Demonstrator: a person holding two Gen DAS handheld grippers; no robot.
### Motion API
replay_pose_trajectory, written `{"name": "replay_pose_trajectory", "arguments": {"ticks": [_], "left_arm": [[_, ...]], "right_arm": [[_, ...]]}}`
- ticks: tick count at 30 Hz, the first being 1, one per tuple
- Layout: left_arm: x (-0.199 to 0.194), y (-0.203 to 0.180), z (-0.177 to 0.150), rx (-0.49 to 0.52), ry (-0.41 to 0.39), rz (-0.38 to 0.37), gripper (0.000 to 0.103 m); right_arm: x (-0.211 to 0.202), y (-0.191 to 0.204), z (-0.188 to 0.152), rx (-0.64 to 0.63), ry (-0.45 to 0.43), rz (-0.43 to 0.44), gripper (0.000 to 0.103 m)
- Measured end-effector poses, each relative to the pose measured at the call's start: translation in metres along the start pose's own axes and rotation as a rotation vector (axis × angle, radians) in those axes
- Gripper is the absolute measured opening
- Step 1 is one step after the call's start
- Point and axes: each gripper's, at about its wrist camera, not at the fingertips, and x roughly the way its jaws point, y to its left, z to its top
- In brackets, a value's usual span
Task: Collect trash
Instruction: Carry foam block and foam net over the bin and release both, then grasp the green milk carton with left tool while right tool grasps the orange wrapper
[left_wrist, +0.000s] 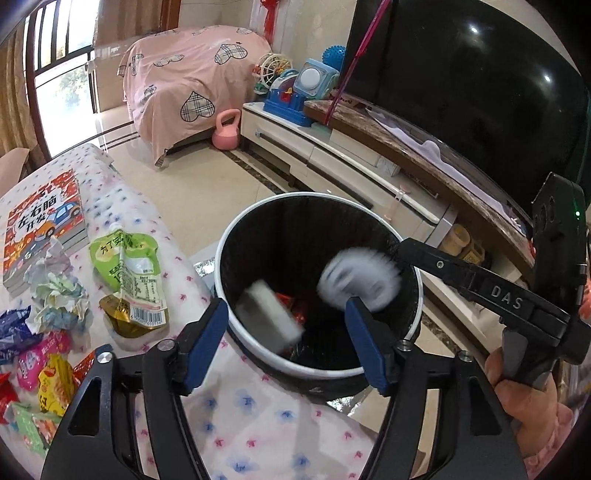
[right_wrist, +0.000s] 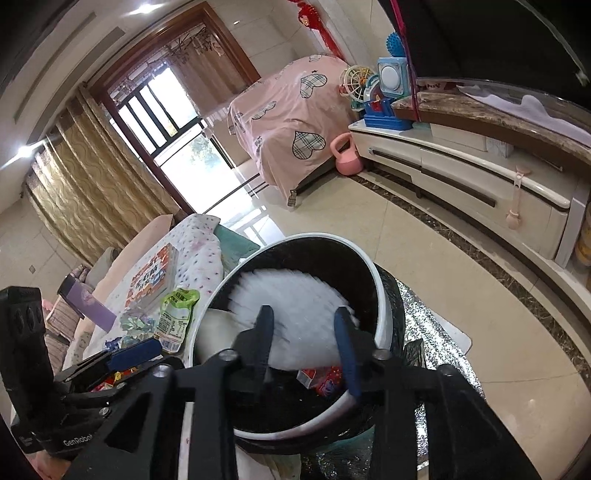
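Observation:
A black trash bin (left_wrist: 222, 258) with a white rim stands beside the floral-cloth table (left_wrist: 258, 424). My left gripper (left_wrist: 288, 343) hangs open over the bin's near rim. Beyond its blue fingers a blurred white block (left_wrist: 271, 315) is in the air inside the bin. My right gripper (right_wrist: 304, 349) is open above the same bin (right_wrist: 382, 295), with a blurred white wad (right_wrist: 295, 310) loose just past its fingers; that wad (left_wrist: 360, 280) also shows in the left wrist view. Red wrappers (right_wrist: 325, 380) lie at the bottom. A green pouch (left_wrist: 127, 273), crumpled paper (left_wrist: 59, 295) and snack wrappers (left_wrist: 44, 369) lie on the table.
A picture book (left_wrist: 44, 229) lies at the table's far end. Behind the bin run a low white TV cabinet (left_wrist: 332, 158) with a big dark screen (left_wrist: 461, 81) and toys (left_wrist: 295, 92). A pink kettlebell (left_wrist: 227, 131) and a pink-covered sofa (left_wrist: 184, 74) stand across the tiled floor.

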Motion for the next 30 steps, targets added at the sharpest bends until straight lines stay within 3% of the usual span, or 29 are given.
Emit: {"name": "replay_pose_trajectory", "arguments": {"ticks": [5,9,16,30], "left_arm": [[-0.013,0.01,-0.01,-0.036,-0.014,0.003,0.076],[-0.028,0.021,-0.027,-0.074,-0.018,0.001,0.076],[-0.057,0.046,-0.064,-0.136,-0.025,0.028,0.077],[-0.113,0.112,-0.134,-0.303,-0.051,0.111,0.077]], "right_arm": [[-0.005,0.003,-0.002,0.005,-0.013,0.01,0.056],[-0.015,0.012,-0.01,0.008,-0.043,0.027,0.081],[-0.027,0.041,-0.035,-0.024,-0.054,0.072,0.089],[-0.021,0.098,-0.096,-0.063,0.042,0.166,0.09]]}}
